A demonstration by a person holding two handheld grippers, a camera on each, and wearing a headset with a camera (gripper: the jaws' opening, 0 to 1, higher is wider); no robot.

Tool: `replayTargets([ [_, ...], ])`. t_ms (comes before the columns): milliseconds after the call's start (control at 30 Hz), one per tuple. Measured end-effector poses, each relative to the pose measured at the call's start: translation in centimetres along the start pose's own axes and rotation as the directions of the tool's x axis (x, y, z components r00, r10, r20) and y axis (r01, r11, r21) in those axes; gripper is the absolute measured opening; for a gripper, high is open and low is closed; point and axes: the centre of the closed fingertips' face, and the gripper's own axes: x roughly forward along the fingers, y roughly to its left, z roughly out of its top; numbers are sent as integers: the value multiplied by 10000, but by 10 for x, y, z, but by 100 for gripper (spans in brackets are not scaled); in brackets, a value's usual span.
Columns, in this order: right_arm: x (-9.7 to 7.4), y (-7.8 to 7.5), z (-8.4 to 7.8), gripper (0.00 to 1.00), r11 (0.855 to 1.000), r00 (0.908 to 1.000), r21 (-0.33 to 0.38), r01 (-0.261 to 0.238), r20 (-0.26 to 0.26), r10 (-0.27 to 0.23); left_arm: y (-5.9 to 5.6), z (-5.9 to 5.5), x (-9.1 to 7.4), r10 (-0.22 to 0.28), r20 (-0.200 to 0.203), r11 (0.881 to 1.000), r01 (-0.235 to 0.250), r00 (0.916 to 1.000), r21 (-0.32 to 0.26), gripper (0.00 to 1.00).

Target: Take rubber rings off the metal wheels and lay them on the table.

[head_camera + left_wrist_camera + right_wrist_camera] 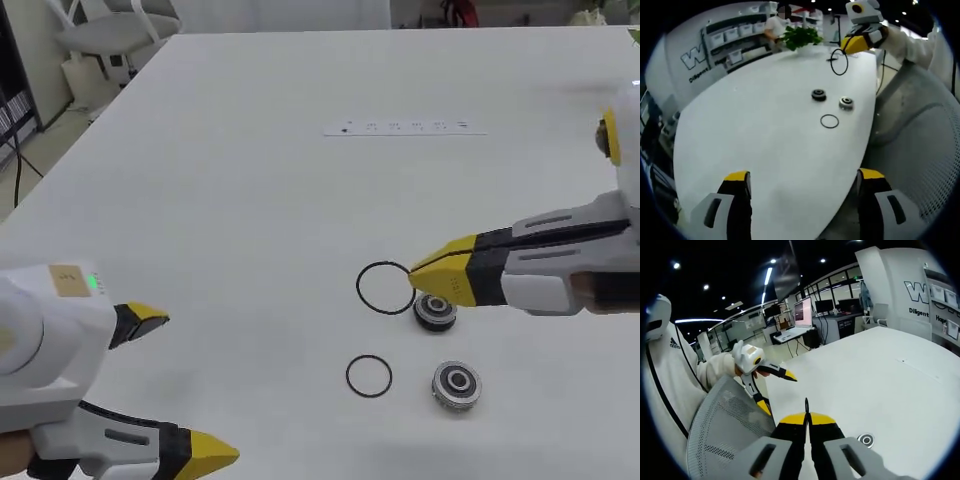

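Right claw clamped on a rubber ring, ring dangling off its tip, seemingly lifted clear of the counter beside the far wheel; left claw gapes empty, well away from that wheel.

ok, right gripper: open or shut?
Shut on a rubber ring. The right gripper shows its jaws pressed together in its own view; the left gripper view shows the ring dangling from its tip.
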Motion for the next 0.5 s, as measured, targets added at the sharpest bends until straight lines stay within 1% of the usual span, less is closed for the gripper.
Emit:
replayTargets([
  [167,14,1,-4,0,9997,9996,179,-136,-256,140,1,-1,0,50,-19,10000,-50,10000,-19,88],
  [500,38,13,-13,0,9971,9950,273,-713,-682,730,0,-3,1,16,-87,10000,-16,10000,-62,87],
])
